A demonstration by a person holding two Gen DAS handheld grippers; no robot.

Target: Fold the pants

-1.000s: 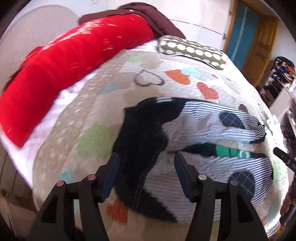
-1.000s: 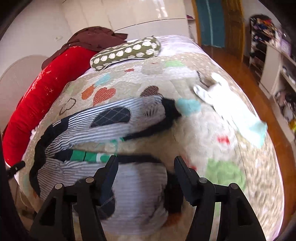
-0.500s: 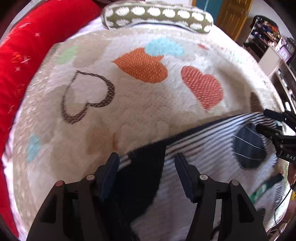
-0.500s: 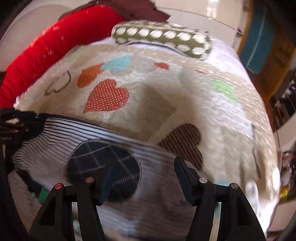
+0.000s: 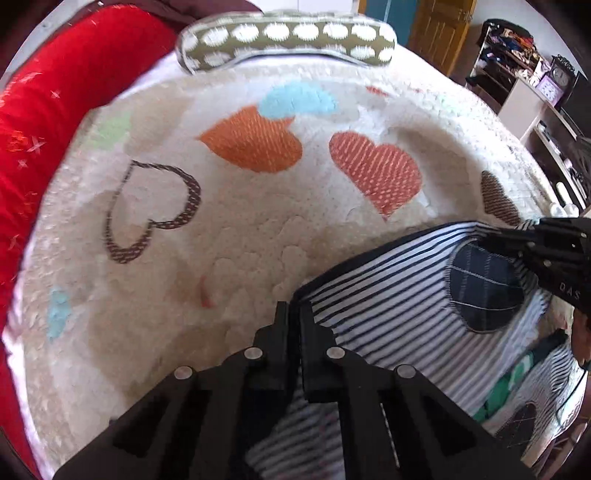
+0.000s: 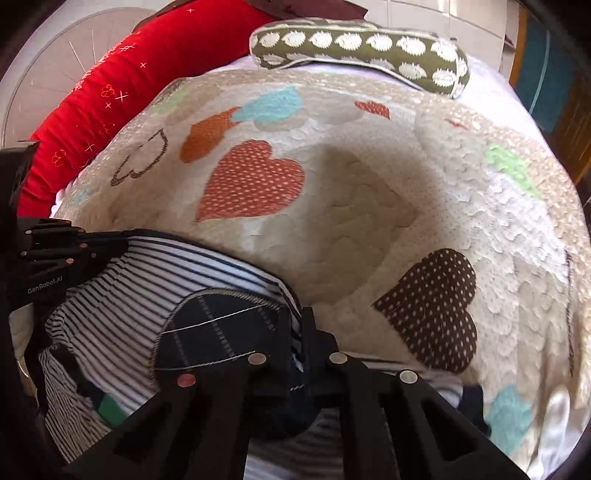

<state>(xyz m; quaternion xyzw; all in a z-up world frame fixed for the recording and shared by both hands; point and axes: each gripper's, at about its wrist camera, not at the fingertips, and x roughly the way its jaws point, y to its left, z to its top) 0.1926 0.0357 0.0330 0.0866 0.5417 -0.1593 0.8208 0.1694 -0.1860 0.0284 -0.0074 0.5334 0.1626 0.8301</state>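
Note:
The pants (image 5: 399,306) are white with thin navy stripes and dark plaid oval patches. They lie on a heart-patterned blanket (image 5: 240,229). My left gripper (image 5: 294,314) is shut on the far edge of the pants near the waist end. My right gripper (image 6: 297,328) is shut on the same far edge of the pants (image 6: 129,306), beside a plaid patch (image 6: 218,332). Each gripper shows in the other's view: the right one at the right edge (image 5: 517,236), the left one at the left edge (image 6: 107,240). A green band (image 5: 506,391) shows between the legs.
A red bolster (image 5: 55,122) lies along the left of the bed. An olive pillow with white dots (image 5: 288,37) lies at the far end. Shelves with clutter (image 5: 524,66) and a wooden door (image 5: 439,29) stand to the right of the bed.
Both grippers were open above the pants. They moved to the far edge of the top leg and closed on the fabric there.

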